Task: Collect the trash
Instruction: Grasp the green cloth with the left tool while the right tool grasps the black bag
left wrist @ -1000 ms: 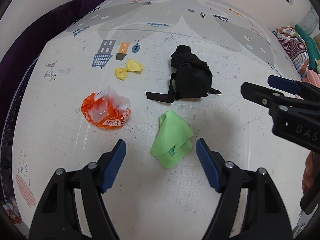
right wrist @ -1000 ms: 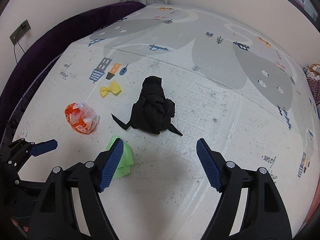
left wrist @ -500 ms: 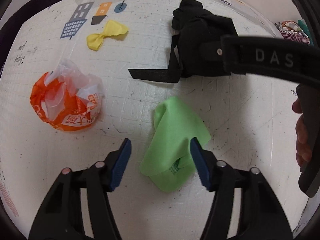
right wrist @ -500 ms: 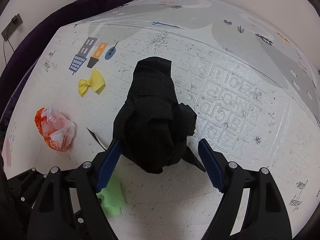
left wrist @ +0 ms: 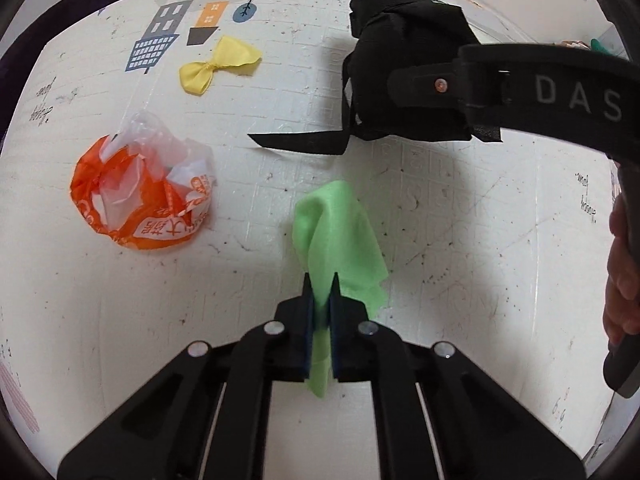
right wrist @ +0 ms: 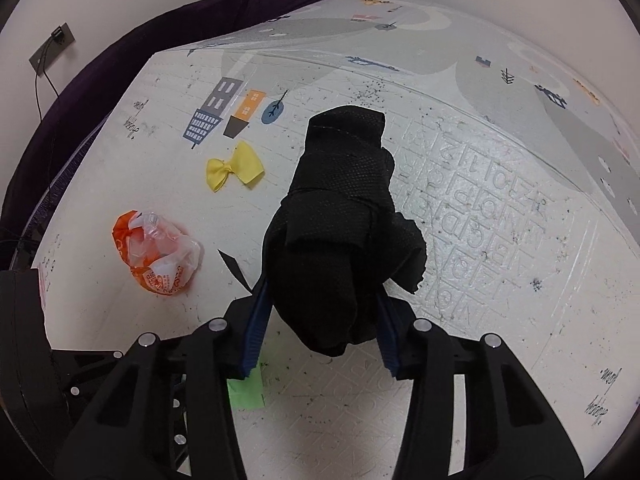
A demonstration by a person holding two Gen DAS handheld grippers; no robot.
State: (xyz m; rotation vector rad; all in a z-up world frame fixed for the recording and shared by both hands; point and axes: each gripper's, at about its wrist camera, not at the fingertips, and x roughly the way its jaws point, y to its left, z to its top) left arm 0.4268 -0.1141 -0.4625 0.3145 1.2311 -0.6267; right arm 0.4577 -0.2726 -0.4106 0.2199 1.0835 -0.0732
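A green cloth [left wrist: 340,232] lies on the white play mat [left wrist: 460,248], and my left gripper [left wrist: 321,280] is shut on its near edge, with green fabric pinched between the blue pads. A crumpled black fabric bundle [right wrist: 340,220] sits further back; in the left wrist view the same bundle [left wrist: 400,40] is partly covered by the right gripper's arm. My right gripper [right wrist: 321,286] is closing around the bundle's near end, both blue pads touching its sides. A corner of the green cloth [right wrist: 246,394] shows under the right gripper.
An orange and white plastic bag [left wrist: 140,196] lies crumpled to the left, and a yellow bow [left wrist: 218,64] lies behind it. A dark purple cushion [right wrist: 100,72] borders the mat on the left. A hand [left wrist: 620,272] holds the right gripper's handle.
Both grippers have come down onto the mat. The left jaws closed onto the green cloth. The right jaws narrowed until they touch the black bundle.
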